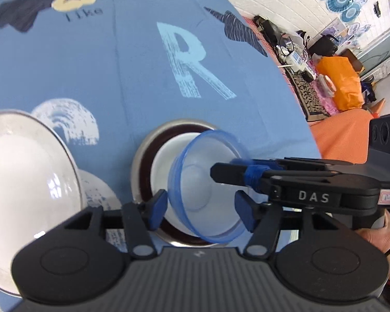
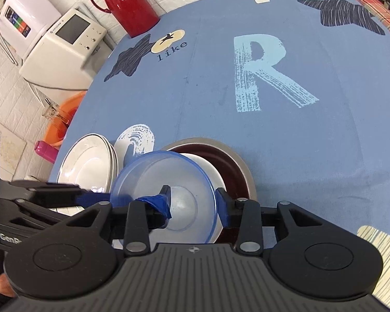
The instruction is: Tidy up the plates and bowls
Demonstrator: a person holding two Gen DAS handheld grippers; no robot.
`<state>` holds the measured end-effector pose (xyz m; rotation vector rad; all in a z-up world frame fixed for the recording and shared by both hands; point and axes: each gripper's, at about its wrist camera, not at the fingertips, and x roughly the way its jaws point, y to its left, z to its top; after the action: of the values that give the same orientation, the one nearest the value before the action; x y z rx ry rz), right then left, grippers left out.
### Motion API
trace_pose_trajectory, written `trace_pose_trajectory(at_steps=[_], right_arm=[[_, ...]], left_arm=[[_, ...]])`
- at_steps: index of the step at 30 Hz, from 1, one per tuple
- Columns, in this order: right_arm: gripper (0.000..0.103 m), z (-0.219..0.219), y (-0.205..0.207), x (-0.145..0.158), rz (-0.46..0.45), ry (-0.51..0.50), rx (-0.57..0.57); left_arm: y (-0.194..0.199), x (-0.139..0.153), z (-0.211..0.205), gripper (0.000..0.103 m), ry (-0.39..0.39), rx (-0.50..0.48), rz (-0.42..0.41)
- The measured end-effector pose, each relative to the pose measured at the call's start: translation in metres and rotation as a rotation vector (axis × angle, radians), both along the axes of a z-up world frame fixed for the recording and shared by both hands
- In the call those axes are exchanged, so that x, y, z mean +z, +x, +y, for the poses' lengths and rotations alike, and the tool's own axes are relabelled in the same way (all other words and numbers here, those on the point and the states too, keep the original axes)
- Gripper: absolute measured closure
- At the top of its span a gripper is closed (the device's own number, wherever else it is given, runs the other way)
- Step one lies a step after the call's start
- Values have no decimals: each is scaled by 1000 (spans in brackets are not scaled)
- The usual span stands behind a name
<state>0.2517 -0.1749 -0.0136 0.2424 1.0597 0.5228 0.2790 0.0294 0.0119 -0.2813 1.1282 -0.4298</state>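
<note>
Hanging over the white bowl (image 2: pixel 208 166), both grippers (image 1: pixel 197 208) (image 2: pixel 192 202) are sitting wide apart around the tilted blue bowl (image 2: pixel 163 195).

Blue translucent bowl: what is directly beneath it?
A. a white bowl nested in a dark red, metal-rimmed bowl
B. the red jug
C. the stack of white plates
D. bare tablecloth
A: the blue translucent bowl overlaps the white bowl, which sits in the dark red bowl.
</note>
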Motion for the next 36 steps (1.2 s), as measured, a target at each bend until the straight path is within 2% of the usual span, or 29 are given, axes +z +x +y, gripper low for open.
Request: trace_pose_trajectory(at_steps=[2, 5, 10, 13, 16, 21, 24, 25, 27, 32, 34, 36], right_arm=[[82, -1, -1, 3, -9, -5, 0], [81, -4, -4, 10, -44, -15, -7], [80, -22, -14, 26, -130, -14, -71], [79, -37, -26, 24, -147, 20, -115], [78, -48, -42, 13, -133, 51, -150], [77, -56, -52, -7, -49, 54, -208], [77, -59, -50, -14, -19, 53, -217], [77, -59, -48, -14, -17, 47, -214], [77, -58, -45, -15, -13, 31, -212], [76, -52, -38, -19, 2, 15, -188], [76, -52, -36, -19, 7, 20, -192], [75, -53, -37, -20, 11, 28, -194]], left_arm=[[-1, 4, 2, 38, 19, -2, -11], [-1, 5, 12, 38, -4, 9, 5], [-2, 9, 38, 38, -27, 49, -22], [2, 13, 49, 38, 18, 54, -43], [7, 16, 51, 37, 88, 15, -62], [15, 7, 45, 37, 182, -71, -60], [22, -3, 42, 37, 190, -92, -37], [23, -4, 40, 34, 200, -94, -37], [26, -7, 39, 34, 246, -86, -55], [39, -11, 40, 30, 286, -86, -59], [43, -8, 38, 30, 317, -97, -83], [44, 1, 37, 30, 329, -118, -146]])
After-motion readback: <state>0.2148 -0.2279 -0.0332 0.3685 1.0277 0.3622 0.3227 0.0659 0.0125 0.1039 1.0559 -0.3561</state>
